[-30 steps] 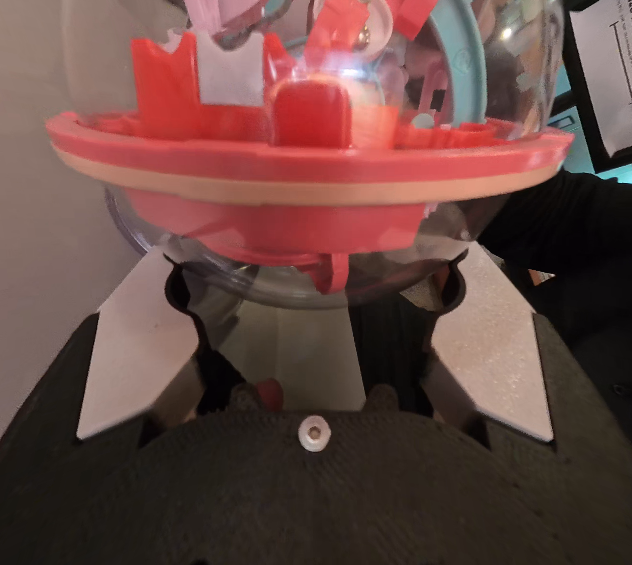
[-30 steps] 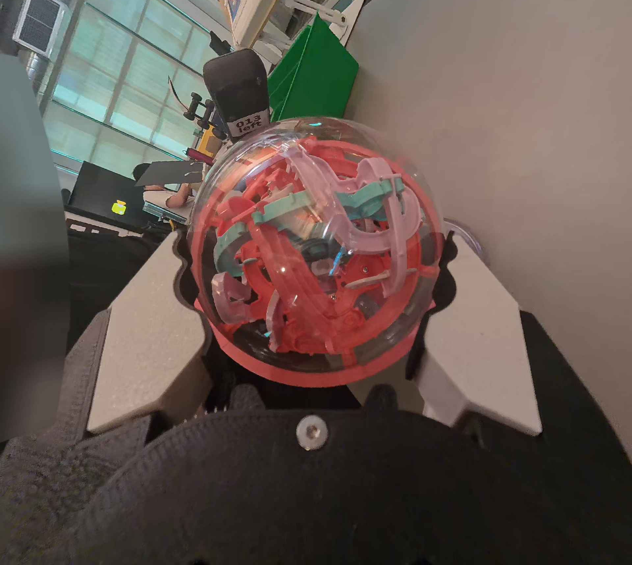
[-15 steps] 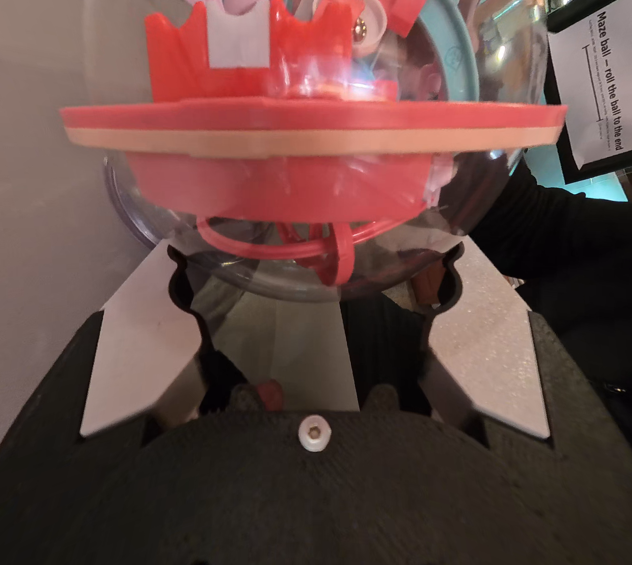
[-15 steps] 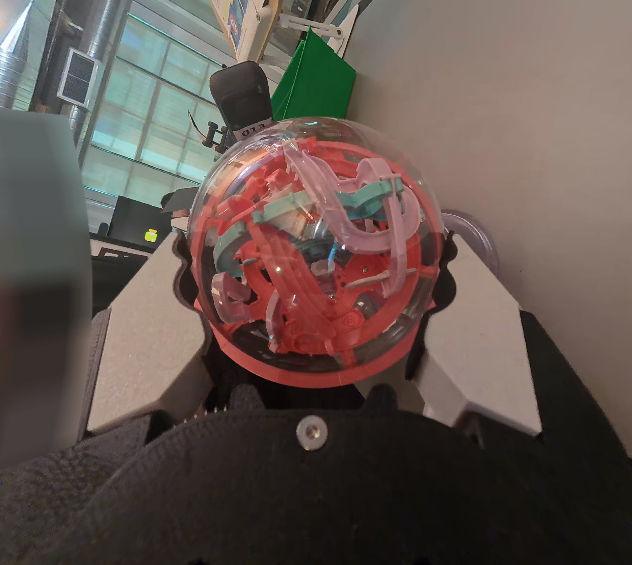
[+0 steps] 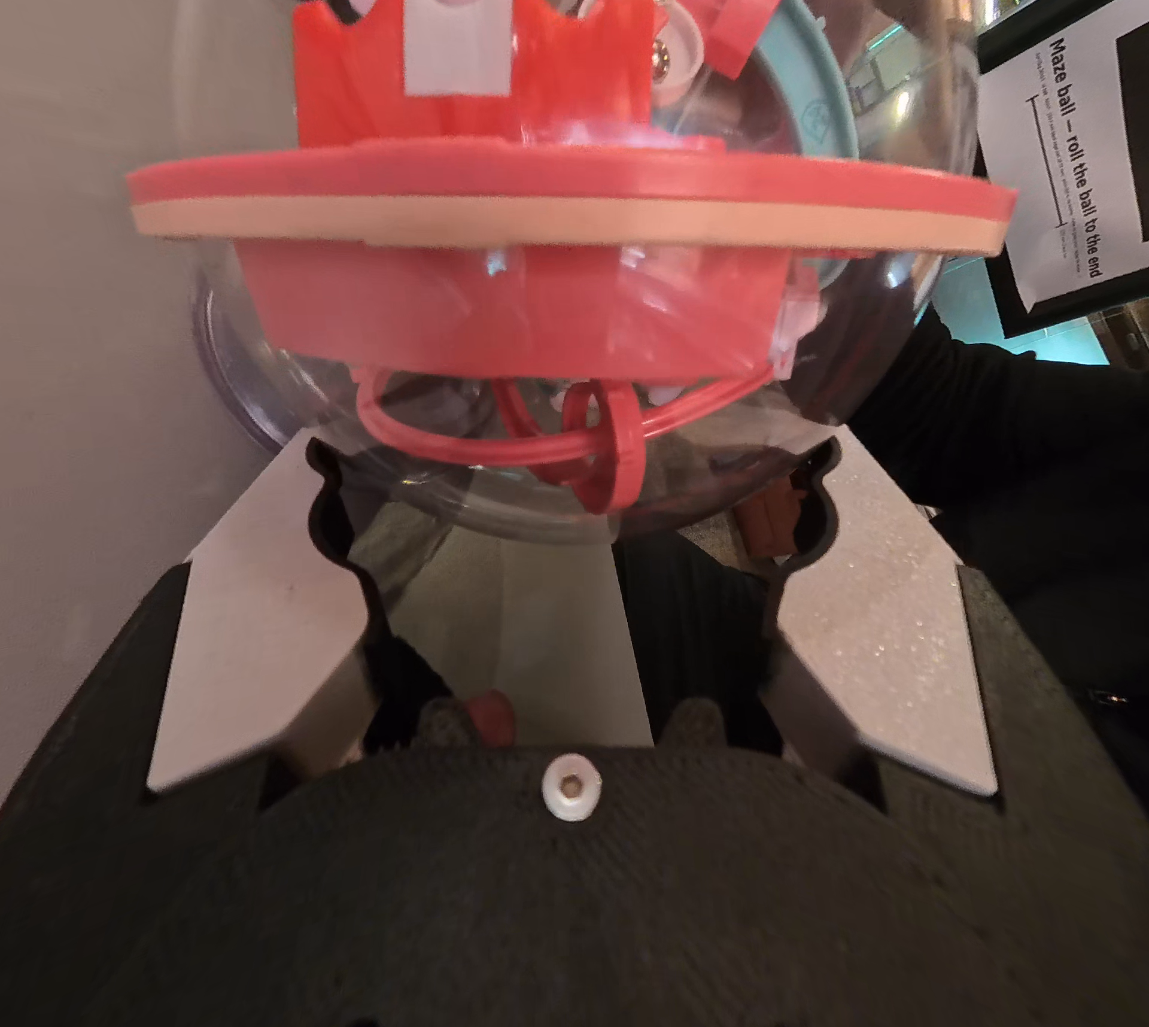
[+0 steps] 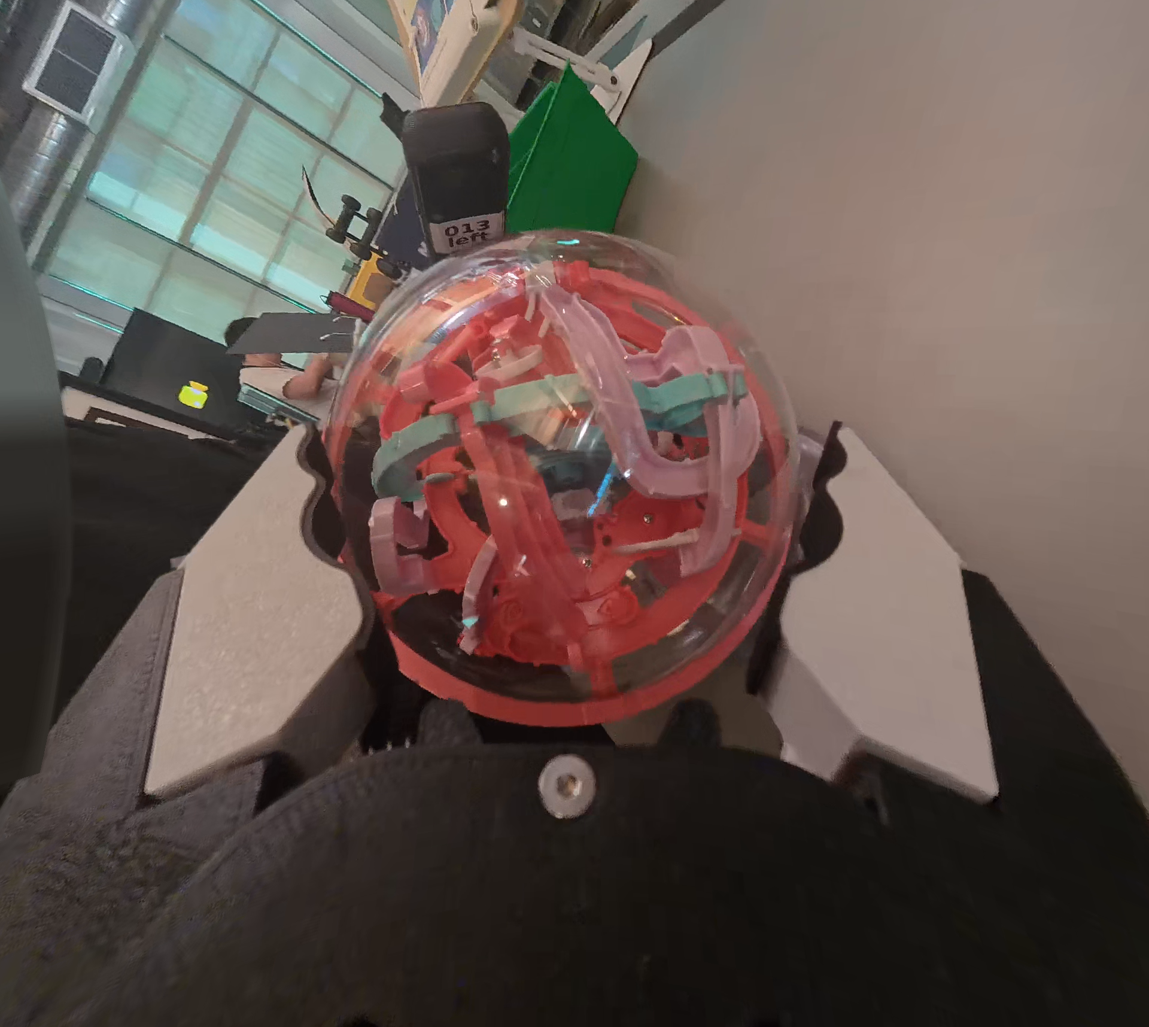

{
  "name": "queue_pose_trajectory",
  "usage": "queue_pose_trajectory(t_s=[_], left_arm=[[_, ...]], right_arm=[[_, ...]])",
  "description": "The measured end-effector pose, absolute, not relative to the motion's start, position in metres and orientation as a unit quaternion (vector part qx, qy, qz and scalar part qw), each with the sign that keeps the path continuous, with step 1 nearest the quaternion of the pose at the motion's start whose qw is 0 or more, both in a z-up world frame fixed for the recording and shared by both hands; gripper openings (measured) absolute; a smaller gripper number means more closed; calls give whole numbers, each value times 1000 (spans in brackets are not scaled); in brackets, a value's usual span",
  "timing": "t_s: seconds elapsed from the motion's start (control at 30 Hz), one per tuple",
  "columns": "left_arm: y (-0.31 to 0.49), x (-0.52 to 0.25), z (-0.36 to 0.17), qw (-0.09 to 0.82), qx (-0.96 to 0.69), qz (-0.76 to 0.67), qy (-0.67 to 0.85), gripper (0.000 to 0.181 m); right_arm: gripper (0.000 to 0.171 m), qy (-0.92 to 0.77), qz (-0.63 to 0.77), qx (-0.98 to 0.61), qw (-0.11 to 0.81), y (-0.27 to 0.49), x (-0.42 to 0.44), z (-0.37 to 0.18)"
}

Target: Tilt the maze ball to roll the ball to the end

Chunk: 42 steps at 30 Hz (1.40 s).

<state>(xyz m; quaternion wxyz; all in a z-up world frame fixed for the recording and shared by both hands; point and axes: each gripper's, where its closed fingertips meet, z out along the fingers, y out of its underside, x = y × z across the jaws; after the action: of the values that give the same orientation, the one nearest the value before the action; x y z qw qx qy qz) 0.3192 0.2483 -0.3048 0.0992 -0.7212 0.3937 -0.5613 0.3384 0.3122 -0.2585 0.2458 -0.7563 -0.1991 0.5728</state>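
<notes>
**Maze ball clamped between both grippers**

In the left wrist view the maze ball (image 5: pixel 559 226) fills the upper half of the frame, its clear shell sitting at 12 o'clock from the left gripper (image 5: pixel 572 493). The two pale fingers (image 5: pixel 267 611) press against the lower curve of the shell from 8 and 4 o'clock, so the tongs are pinching the ball. The red and cream equator ring (image 5: pixel 559 207) runs almost level across the view, dipping slightly toward 3 o'clock. Above the ring stand red, lilac and teal track pieces; below it a thin red loop (image 5: pixel 597 456) hangs inside the shell. Small shiny beads show near a white cup at 1 o'clock, but which one is the rolling ball I cannot tell. A framed sheet of paper (image 5: pixel 1069 145) with print hangs at 3 o'clock, and a dark sleeve (image 5: pixel 995 437) lies beneath it.

In the right wrist view the ball (image 6: pixel 559 487) sits centred between the right gripper (image 6: pixel 572 500), whose fingers (image 6: pixel 261 593) close on the shell at 9 and 3 o'clock. Here the ring faces the camera side, at 6 o'clock. The left gripper's black body (image 6: pixel 457 170) rises behind the ball at 12 o'clock. A green panel (image 6: pixel 572 158) stands at 12 o'clock beyond it, a grey wall (image 6: pixel 932 189) at 2 o'clock, and large windows (image 6: pixel 217 158) at 10 o'clock.
</notes>
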Motion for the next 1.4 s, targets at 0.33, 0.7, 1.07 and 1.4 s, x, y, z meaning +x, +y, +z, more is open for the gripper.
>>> queue_pose_trajectory(t_s=[0.33,0.7,1.07,1.4], left_arm=[[249,321,-301,86,-717,-577,382,143],[258,325,-295,74,-715,-600,350,143],[257,323,-303,109,-706,-574,401,134],[259,320,-296,109,-709,-575,394,134]], right_arm=[[148,-263,544,-755,256,304,336,-257],[147,-215,564,-762,235,311,342,-258],[147,-183,587,-755,229,315,347,-258],[147,-167,588,-757,232,313,344,-254]])
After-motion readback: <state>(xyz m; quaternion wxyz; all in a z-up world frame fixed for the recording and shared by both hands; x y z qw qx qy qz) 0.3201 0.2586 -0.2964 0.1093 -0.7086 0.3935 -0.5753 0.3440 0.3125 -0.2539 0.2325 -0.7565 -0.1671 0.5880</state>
